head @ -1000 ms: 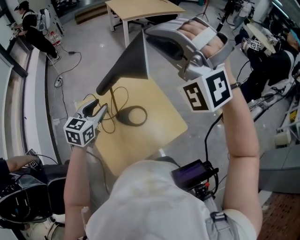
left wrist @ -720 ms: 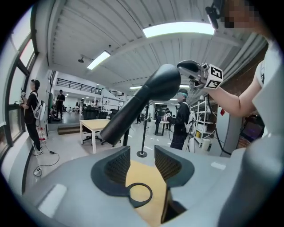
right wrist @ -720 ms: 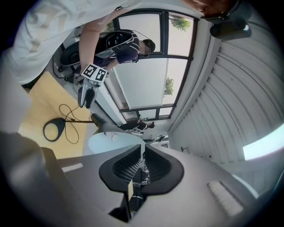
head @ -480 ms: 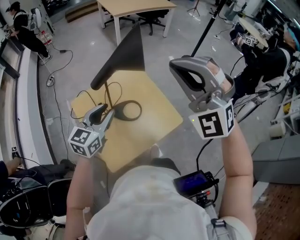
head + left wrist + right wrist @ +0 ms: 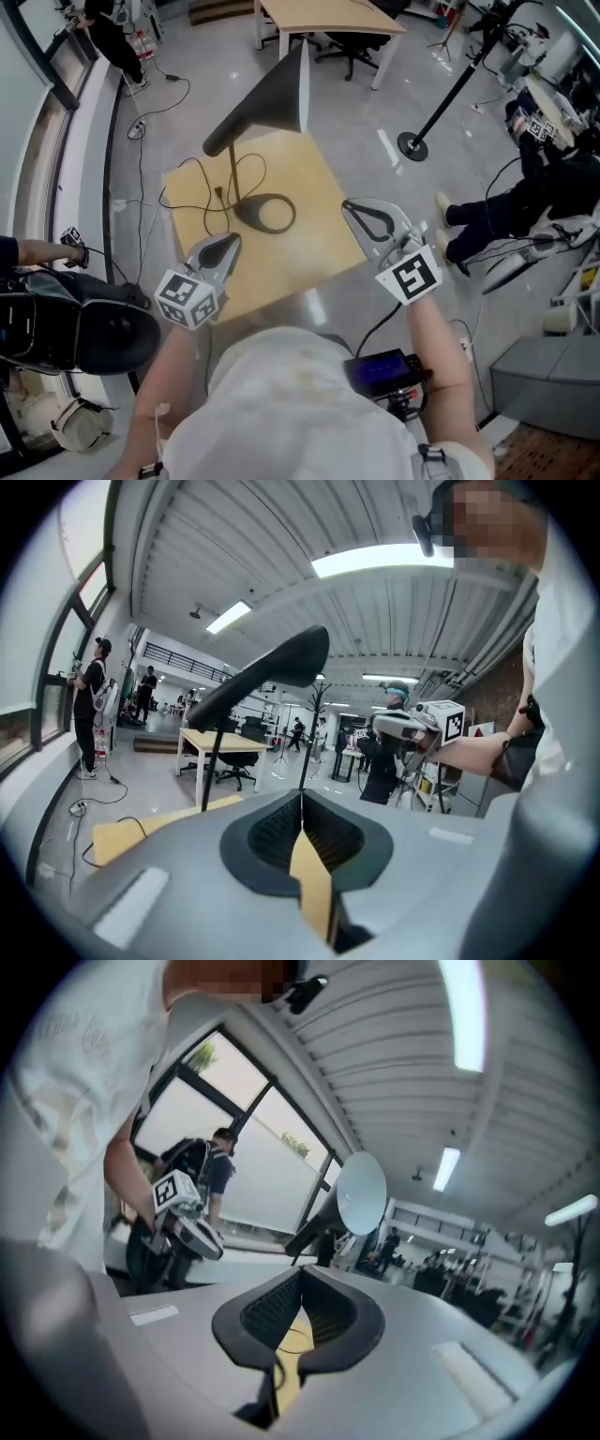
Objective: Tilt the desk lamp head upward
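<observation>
Jaws of the left gripper (image 5: 228, 246) have just closed with nothing between them, and it hangs over the near left part of the small wooden table (image 5: 319, 234). The right gripper (image 5: 352, 208) is closed and empty too, by the table's near right edge. The desk lamp (image 5: 270, 105) stands at the far side of the table, its black shade up high, and neither gripper touches it.

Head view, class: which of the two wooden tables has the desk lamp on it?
The nearer table, bearing the desk lamp; the far table at the top carries none.
</observation>
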Available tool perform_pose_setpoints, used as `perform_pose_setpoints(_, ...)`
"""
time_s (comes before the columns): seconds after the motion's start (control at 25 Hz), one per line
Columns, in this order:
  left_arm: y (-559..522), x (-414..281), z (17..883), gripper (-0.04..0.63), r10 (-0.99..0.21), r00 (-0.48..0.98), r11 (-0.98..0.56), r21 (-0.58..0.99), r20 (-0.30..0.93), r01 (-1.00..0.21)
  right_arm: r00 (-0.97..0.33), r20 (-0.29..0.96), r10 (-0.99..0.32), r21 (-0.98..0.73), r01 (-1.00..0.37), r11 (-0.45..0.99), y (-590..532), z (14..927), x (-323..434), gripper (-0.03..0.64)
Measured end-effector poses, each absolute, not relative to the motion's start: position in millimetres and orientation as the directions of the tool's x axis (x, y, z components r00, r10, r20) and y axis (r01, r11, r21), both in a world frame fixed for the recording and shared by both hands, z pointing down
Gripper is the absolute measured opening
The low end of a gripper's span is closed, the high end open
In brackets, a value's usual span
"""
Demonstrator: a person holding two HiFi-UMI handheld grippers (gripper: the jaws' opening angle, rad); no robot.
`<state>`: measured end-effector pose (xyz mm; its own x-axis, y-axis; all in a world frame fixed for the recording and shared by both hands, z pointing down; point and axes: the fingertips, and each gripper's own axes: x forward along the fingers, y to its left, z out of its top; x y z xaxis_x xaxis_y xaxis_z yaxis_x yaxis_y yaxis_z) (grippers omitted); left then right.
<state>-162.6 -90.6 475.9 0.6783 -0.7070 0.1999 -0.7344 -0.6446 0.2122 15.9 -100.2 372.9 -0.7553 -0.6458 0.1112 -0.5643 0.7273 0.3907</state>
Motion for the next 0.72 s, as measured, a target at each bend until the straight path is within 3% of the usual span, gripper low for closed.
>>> perform_pose_setpoints(0.08,-70.8,-148.7,491.6,0.005,-0.697,0.682,-0.648,0.214,0.222,-0.731,-0.809,0.126,-0.574,0.235,-0.538,0.81,-86.9,398.9,20.8,0.015)
perform_pose_setpoints(0.24,-48.8,-121.2,493.9,0.002,-0.712,0.668,-0.63,0.224,0.218,-0.744,-0.856,0.174,-0.486,0.1,-0.476,0.874,-63.9,433.0,45.8,0.015)
perform_pose_setpoints(0.72,14.4,-81.1,498.8,0.002,-0.794,0.579,-0.542,0.215,0.186,-0.812,-0.897,0.08,-0.434,-0.152,-0.442,0.884,-1.5,485.4,98.9,0.014)
